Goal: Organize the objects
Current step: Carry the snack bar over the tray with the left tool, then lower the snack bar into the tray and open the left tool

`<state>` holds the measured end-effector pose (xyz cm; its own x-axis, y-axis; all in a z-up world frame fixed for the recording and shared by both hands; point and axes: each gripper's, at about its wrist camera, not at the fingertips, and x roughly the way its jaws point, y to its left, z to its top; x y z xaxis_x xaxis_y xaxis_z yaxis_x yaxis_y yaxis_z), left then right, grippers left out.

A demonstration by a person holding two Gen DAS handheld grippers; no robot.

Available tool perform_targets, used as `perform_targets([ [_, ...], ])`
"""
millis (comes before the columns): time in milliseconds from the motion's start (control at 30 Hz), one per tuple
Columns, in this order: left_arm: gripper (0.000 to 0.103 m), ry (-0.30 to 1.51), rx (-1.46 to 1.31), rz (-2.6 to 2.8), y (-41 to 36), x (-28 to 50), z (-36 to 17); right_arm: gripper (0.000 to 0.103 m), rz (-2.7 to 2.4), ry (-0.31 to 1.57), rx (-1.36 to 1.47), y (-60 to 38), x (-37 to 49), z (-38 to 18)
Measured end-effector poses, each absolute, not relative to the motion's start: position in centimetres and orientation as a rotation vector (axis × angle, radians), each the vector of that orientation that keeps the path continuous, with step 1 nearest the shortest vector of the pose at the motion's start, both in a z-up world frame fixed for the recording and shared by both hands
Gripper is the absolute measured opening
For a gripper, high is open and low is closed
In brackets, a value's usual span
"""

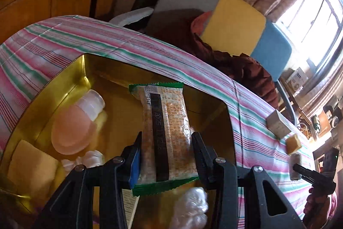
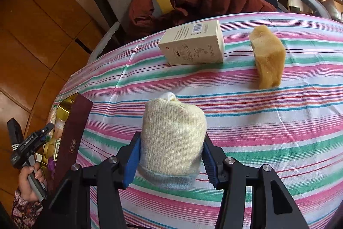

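In the left wrist view, the left gripper (image 1: 166, 156) is clamped on a flat oblong snack packet (image 1: 166, 134) of crinkly orange-printed film with green serrated end seals and a black strip down its back; the packet runs lengthwise between the fingers and sticks out ahead of the tips, over the shiny gold-lined open box (image 1: 85, 70). Below and to the left of the gripper, inside that box, lie a soft translucent pink squeeze bottle with a ribbed white cap (image 1: 74, 130), a pale yellow flat square pad (image 1: 30, 166) further left and a small white crumpled lump (image 1: 90, 159) just beside the left finger; a wad of clear crinkled plastic (image 1: 193, 207) shows under the right finger. The box sits on a pink, green and white striped cloth (image 1: 128, 46). In the right wrist view, the right gripper (image 2: 171, 156) squeezes a rolled cream ribbed knitted sock with a pale blue cuff (image 2: 172, 141), the cuff end nearest the camera, over the striped cloth (image 2: 268, 132). Well ahead stand a cream printed cardboard carton with a barcode (image 2: 193, 43), tipped on its long side, and to its right a porous tan sponge wedge (image 2: 269, 57), the two apart.
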<state>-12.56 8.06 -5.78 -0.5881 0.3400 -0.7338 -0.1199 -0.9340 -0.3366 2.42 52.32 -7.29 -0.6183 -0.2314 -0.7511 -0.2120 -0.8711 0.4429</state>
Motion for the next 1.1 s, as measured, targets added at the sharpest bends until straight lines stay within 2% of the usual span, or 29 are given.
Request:
perform_targets([
  [333, 0.043, -0.350, -1.483, 2.528, 7.1, -16.6, -8.4, 0.054, -2.685, -0.707, 1.382, 50.8, 1.9, -7.4],
  [500, 0.055, -0.377, -1.463, 2.556, 6.6, -16.6, -8.0, 0.054, -2.688, -0.717, 1.381, 50.9, 2.0, -7.4],
  [700, 0.056, -0.456, -1.398, 2.565, 5.9, -14.7, -7.7, 0.054, -2.687, -0.715, 1.379, 50.9, 2.1, -7.4],
  [833, 0.056, -0.393, -1.366, 2.593, 6.2, -13.1, -7.6, 0.054, -2.679, -0.697, 1.375, 50.5, 2.0, -7.4],
  [967, 0.056, -0.408, -1.254, 2.614, 6.0, -10.9, -6.3, 0.054, -2.683, -0.633, 1.337, 49.4, 2.1, -6.8],
  [1100, 0.056, -0.307, -1.198, 2.629, 6.6, -8.9, -5.7, 0.054, -2.643, -0.615, 1.334, 48.1, 1.9, -6.9],
])
